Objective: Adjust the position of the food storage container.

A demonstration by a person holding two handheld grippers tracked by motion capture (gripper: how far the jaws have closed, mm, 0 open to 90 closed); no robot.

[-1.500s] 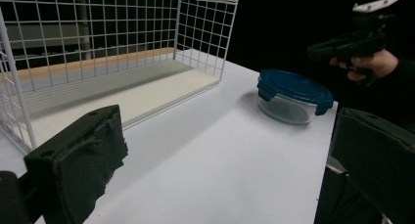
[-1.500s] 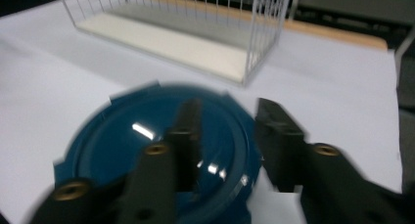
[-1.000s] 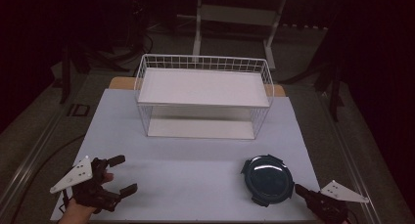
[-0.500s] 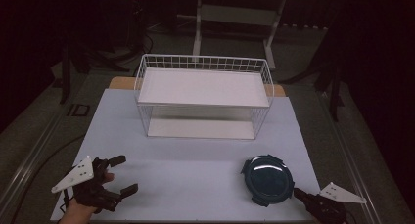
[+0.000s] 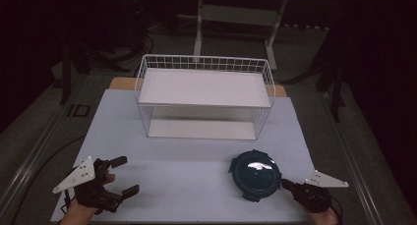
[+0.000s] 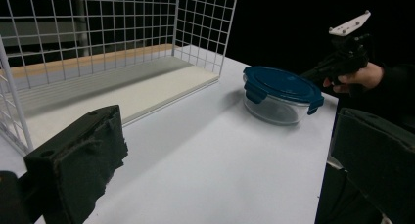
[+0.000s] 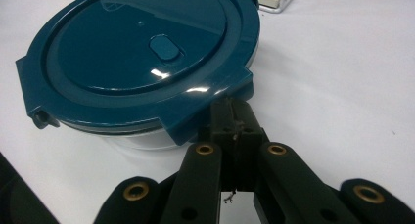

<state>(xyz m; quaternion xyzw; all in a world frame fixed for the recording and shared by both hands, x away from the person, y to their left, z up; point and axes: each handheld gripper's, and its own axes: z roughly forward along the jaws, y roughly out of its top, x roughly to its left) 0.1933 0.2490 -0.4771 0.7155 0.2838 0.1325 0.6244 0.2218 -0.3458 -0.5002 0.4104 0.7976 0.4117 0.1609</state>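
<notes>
A round clear container with a dark blue clip-on lid [image 5: 255, 173] stands at the front right of the white table [image 5: 192, 161]. My right gripper [image 5: 286, 183] is shut, and its joined tips reach the container's right rim. In the right gripper view those tips [image 7: 232, 114] sit just under a latch flap of the lid [image 7: 142, 53]. My left gripper [image 5: 127, 175] rests open and empty at the front left, far from the container. The left gripper view looks between its wide black jaws at the container [image 6: 279, 87], with the right gripper [image 6: 313, 73] in a hand behind it.
A white wire basket [image 5: 204, 63] holding a white board as an upper shelf stands at the back middle of the table. Its mesh wall [image 6: 98, 33] rises close on the left in the left gripper view. Dark floor and stands surround the table.
The right gripper has slid left across the table up to the container's rim. The left gripper and the container have stayed where they were.
</notes>
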